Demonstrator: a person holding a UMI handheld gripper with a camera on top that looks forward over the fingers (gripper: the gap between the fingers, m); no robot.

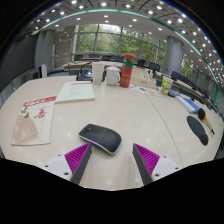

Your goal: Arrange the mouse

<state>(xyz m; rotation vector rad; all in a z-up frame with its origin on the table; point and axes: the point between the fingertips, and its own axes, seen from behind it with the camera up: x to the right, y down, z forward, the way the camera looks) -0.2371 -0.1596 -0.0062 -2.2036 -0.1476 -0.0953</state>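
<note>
Gripper point(109, 158) with magenta pads is hovering wide open and empty over the pale counter point(130, 110); the dark grey oval computer mouse point(99, 137) is lying just ahead between its fingers, long axis running crosswise

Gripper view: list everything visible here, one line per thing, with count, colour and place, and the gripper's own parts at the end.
Mouse: one, black, on the table just ahead of the fingers, nearer the left one, untouched.
Table: one, pale cream, under everything.
Second mouse: one, black, far right on the table.
Booklet: one, white with a green edge, beyond the mouse to the left.
Papers: a loose pile, white with red print, left of the mouse.
Bottle: one, red, at the far end of the table.
Desk clutter: several items, too small to tell, right side.
Windows: a row, background.
Gripper: one, open; pads magenta.
</note>
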